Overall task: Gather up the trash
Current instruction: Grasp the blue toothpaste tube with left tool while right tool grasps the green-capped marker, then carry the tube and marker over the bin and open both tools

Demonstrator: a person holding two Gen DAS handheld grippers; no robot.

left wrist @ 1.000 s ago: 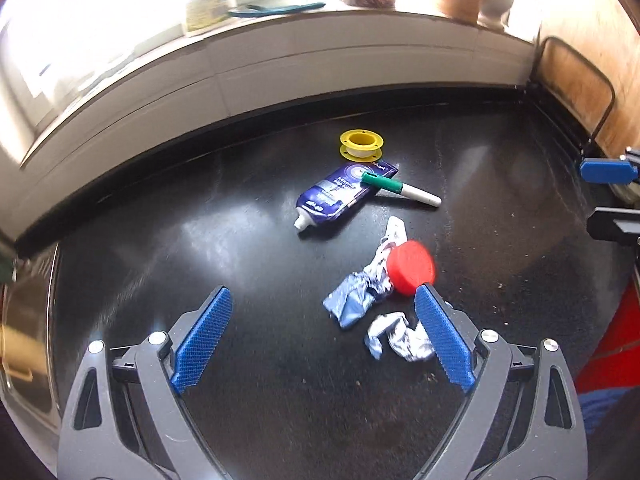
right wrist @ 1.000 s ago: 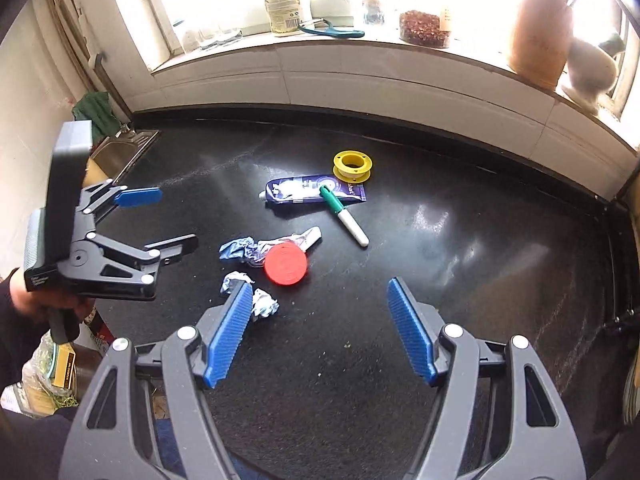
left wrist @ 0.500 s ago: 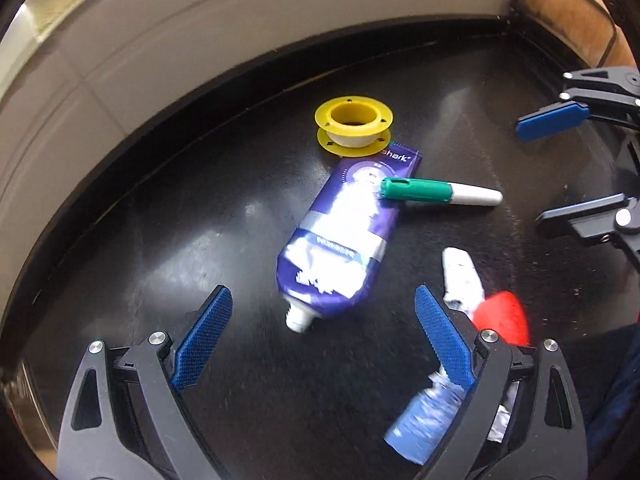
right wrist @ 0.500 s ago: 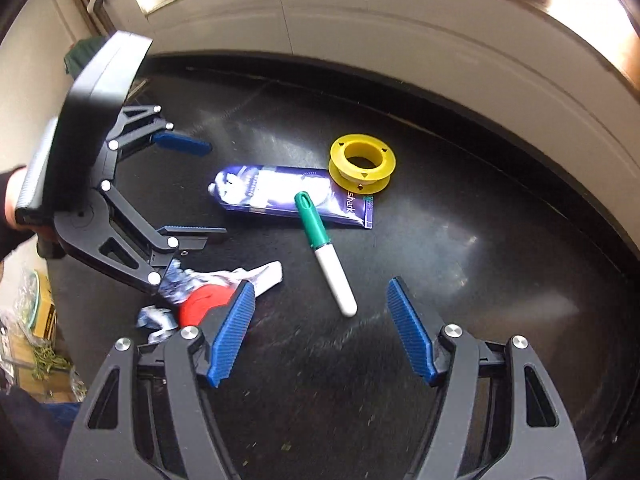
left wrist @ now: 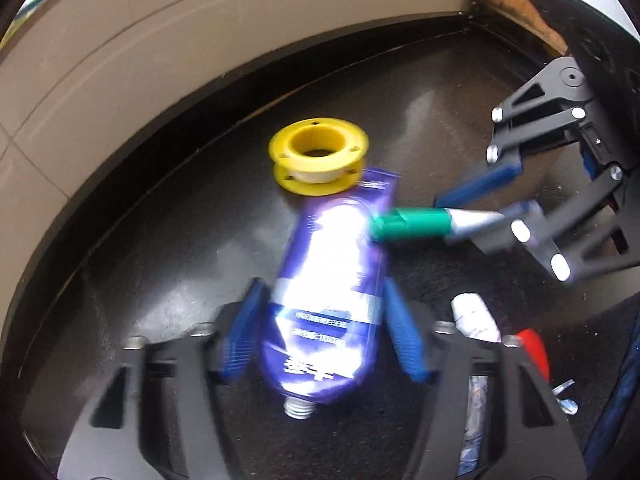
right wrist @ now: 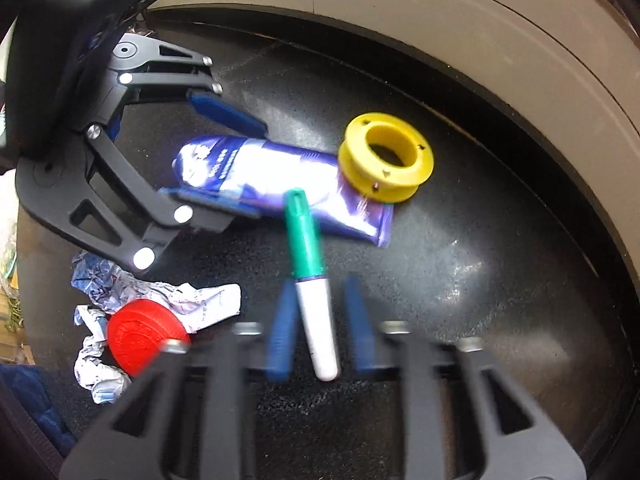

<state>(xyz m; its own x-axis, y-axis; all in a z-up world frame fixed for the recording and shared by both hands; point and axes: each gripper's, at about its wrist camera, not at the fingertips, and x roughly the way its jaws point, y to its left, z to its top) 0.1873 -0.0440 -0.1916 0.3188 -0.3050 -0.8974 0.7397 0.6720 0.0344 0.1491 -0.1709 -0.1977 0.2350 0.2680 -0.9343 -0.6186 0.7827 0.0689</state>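
Observation:
A blue squeezed tube [left wrist: 332,292] lies on the black counter [left wrist: 168,240], its cap end toward me. My left gripper [left wrist: 322,300] straddles the tube, its blue pads close on both sides and blurred; it also shows in the right wrist view [right wrist: 224,168]. A green-capped white marker [right wrist: 310,276] rests across the tube's far end. My right gripper [right wrist: 320,312] straddles the marker's white barrel, pads blurred and a little apart from it; it also shows in the left wrist view [left wrist: 496,208]. A yellow tape spool [left wrist: 318,160] touches the tube's end.
Crumpled blue-white wrappers [right wrist: 160,296] and a red lid [right wrist: 144,334] lie at the left in the right wrist view. A grey tiled wall [left wrist: 200,52] curves behind the counter. The two grippers are close together.
Both grippers moved down and forward and their jaws narrowed: the left around the tube, the right around the marker. The objects have not moved.

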